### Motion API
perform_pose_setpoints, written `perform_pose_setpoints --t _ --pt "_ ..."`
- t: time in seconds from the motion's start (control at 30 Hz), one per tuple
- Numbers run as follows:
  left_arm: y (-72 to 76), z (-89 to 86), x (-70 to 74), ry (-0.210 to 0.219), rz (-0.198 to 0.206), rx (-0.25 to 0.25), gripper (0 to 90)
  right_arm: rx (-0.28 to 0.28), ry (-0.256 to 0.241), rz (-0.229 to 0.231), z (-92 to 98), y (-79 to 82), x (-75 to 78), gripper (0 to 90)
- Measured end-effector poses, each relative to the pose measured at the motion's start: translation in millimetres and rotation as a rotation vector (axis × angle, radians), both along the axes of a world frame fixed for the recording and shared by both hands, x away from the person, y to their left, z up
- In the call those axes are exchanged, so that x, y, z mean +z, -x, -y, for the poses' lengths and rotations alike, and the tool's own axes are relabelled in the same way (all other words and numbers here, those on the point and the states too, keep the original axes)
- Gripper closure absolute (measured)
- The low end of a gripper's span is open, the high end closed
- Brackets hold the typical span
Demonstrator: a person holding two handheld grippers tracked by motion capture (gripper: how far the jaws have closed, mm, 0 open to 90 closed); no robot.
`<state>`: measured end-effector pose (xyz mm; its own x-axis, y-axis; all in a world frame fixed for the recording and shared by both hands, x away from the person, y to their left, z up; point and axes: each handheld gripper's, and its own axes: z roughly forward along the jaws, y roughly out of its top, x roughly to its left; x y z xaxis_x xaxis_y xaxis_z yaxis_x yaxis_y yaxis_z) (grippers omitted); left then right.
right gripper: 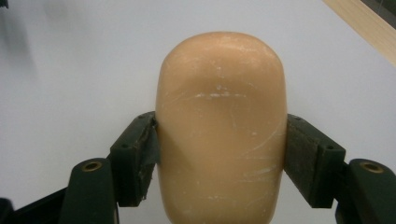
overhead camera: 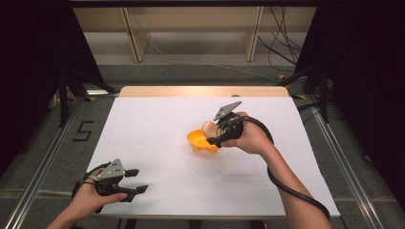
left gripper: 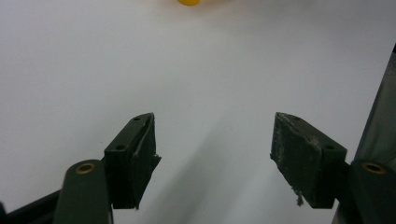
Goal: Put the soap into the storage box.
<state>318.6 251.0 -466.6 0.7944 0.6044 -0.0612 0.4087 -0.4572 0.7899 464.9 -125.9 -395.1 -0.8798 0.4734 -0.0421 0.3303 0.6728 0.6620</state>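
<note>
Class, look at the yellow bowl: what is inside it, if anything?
The yellow bowl looks empty where its inside shows. The right gripper, shut on the beige soap bar, covers its far side.

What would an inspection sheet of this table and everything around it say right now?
Surface: white table top with a wooden strip along the far edge, no marks seen.
Job's things: a peach rounded block clamped between the right gripper's jaws; an orange bowl on the table beside it.
Clutter: nothing seen.
Grippers: right gripper shut on the peach rounded block, next to the orange bowl; left gripper open with nothing between its jaws, near the front left of the table.
Cables: a thick black cable trails from the right gripper along the forearm; loose wires lie on the floor behind.
Surroundings: dark curtains at both sides, wooden shelving beyond, grey carpet floor.
</note>
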Motion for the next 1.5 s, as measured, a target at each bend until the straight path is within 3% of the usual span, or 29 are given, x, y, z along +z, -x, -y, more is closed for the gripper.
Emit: perform_pose_setpoints --t 0.17,0.2,0.27,0.4,0.57,0.73,0.77,0.87,1.0,1.03,1.27,1.3,1.5 --pt "0.0 -0.1 0.2 0.002 -0.008 -0.002 30.9 -0.006 0.002 -0.009 -3.6 -3.9 -1.7 33.6" --pt "0.6 0.5 -0.2 0.009 -0.015 0.01 30.9 -0.005 0.0 -0.028 -4.8 -4.4 -2.3 33.6" --pt "0.5 0.3 0.0 0.004 -0.008 0.009 30.9 0.009 0.007 -0.01 -5.8 -7.2 -3.2 33.6" --pt "0.1 0.1 0.0 0.001 -0.002 0.003 30.9 0.011 0.025 -0.029 -8.2 -8.1 -3.9 33.6" --pt "-0.2 -0.3 0.2 -0.001 0.002 -0.005 30.9 0.06 0.037 -0.023 -11.8 -13.8 -4.9 33.6" --pt "-0.2 -0.2 0.2 0.0 0.002 -0.005 30.9 0.066 0.047 -0.03 -13.4 -15.6 -5.7 33.6" --pt "0.6 0.5 -0.2 0.008 -0.016 0.011 30.9 0.067 0.046 -0.045 -14.7 -15.5 -7.0 33.5" --pt "-0.3 -0.3 0.2 -0.001 0.003 -0.007 30.9 0.077 0.054 -0.032 -15.3 -17.1 -8.2 33.5" --pt "0.2 -0.1 0.3 0.0 -0.006 -0.001 30.9 0.095 0.064 -0.043 -17.4 -17.6 -9.6 33.5" --pt "-0.1 -0.2 0.4 -0.001 -0.005 -0.005 30.9 0.097 0.068 -0.026 -17.5 -19.3 -10.1 33.5" --pt "0.1 -0.3 0.3 0.0 -0.005 -0.002 30.9 0.097 0.081 -0.055 -21.4 -19.5 -13.0 33.5" --pt "-0.3 -0.5 0.5 -0.003 -0.001 -0.009 30.9 0.108 0.086 -0.036 -21.9 -21.0 -13.8 33.5" --pt "0.9 -0.1 0.5 0.006 -0.02 0.006 30.9 0.116 0.096 -0.036 -24.0 -23.5 -15.9 33.4"
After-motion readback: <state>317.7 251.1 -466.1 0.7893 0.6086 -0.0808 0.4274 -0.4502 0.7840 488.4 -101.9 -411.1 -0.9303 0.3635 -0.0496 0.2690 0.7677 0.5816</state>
